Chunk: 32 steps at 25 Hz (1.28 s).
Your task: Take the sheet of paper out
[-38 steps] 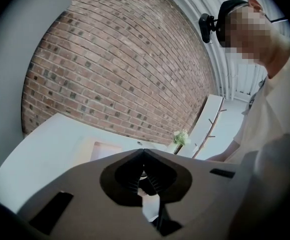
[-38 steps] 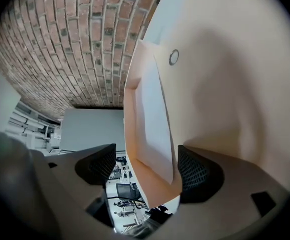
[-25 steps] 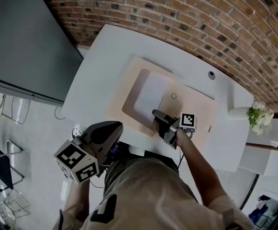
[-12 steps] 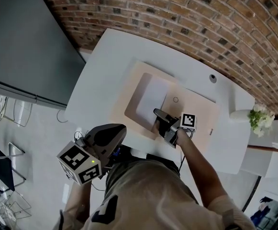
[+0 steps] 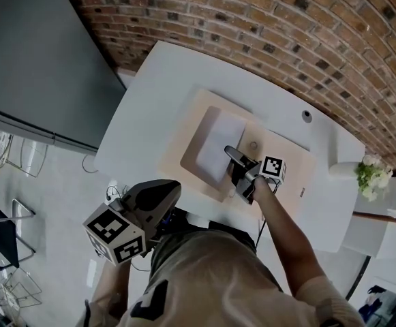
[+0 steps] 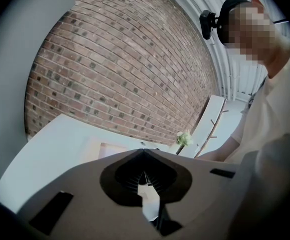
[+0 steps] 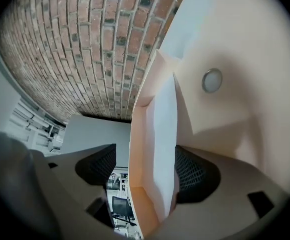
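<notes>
Between the spread jaws of the right gripper (image 7: pixel 145 170) stood the edge of the white sheet of paper (image 7: pixel 163 129), together with a raised flap of the pale peach card folder (image 7: pixel 224 44) that held it. The sheet sat close against the right-hand pad (image 7: pixel 194 173), contact uncertain. A clear gap showed at the left-hand pad, so nothing was pinched. Beyond the jaw tips, a small round silver button (image 7: pixel 212 80) sat on the folder's inner face.

Head view: the folder lay open on the white table (image 5: pixel 150 94), with most of the sheet to the left of the right gripper.

The left gripper (image 6: pixel 144 156) was held off the table's near edge, close to the person's body, jaws pressed together on nothing.

Past both grippers ran the red brick wall (image 5: pixel 286 19). Well to the right of the right gripper stood a bunch of white and green flowers (image 5: pixel 369 172).
</notes>
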Each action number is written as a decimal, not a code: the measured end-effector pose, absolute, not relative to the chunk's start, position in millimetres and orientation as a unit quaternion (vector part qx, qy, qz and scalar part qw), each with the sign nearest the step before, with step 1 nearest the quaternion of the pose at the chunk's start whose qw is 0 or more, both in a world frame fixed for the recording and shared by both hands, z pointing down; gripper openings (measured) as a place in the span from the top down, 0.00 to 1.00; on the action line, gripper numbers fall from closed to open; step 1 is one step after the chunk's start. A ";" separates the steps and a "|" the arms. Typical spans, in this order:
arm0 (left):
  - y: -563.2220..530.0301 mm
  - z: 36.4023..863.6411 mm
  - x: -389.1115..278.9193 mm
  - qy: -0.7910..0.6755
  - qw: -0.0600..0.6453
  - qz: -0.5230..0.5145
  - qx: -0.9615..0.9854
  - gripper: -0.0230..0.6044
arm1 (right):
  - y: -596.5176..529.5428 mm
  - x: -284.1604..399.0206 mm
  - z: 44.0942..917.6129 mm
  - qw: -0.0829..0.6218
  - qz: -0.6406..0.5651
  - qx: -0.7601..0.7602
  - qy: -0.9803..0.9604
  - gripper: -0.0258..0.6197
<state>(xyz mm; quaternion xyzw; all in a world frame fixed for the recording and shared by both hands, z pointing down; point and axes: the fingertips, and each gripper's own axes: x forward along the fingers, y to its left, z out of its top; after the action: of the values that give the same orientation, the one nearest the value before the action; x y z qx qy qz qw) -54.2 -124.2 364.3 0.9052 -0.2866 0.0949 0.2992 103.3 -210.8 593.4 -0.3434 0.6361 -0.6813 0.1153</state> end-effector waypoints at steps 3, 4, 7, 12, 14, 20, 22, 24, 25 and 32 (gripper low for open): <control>-125.3 365.8 -54.8 -0.287 0.301 0.096 0.904 0.94 | -221.4 104.5 597.1 0.105 -0.679 -0.348 0.638 0.38; -125.7 366.6 -54.9 -0.287 0.302 0.097 0.904 0.94 | -225.5 104.1 598.1 0.102 -0.678 -0.349 0.639 0.38; -126.7 369.2 -54.3 -0.286 0.305 0.098 0.903 0.94 | -236.5 103.7 600.7 0.096 -0.676 -0.355 0.638 0.38; -131.8 371.6 -57.5 -0.293 0.309 0.092 0.900 0.94 | -246.2 102.9 596.4 0.107 -0.675 -0.349 0.641 0.39; -133.8 373.2 -59.5 -0.296 0.312 0.091 0.898 0.94 | -241.5 103.6 594.3 0.117 -0.680 -0.334 0.643 0.41; -136.1 378.5 -63.5 -0.291 0.319 0.093 0.897 0.94 | -227.5 106.1 608.8 0.092 -0.694 -0.350 0.623 0.53; -137.5 378.2 -62.1 -0.288 0.318 0.094 0.898 0.94 | -233.0 107.7 610.3 0.078 -0.683 -0.372 0.624 0.56; -138.6 377.8 -61.8 -0.287 0.318 0.094 0.899 0.94 | -238.0 108.9 612.3 0.060 -0.673 -0.387 0.627 0.56; -138.9 378.2 -62.1 -0.288 0.318 0.094 0.898 0.94 | -239.2 109.0 613.8 0.050 -0.670 -0.391 0.629 0.58; -139.3 380.4 -67.7 -0.290 0.317 0.095 0.898 0.94 | -242.8 112.5 624.2 0.024 -0.665 -0.418 0.618 0.78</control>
<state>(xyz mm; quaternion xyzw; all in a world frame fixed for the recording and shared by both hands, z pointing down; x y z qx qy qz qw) -67.7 -139.3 380.4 0.8979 -0.2902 0.0954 0.3170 112.5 -242.8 624.2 -0.4181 0.6185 -0.6649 0.0241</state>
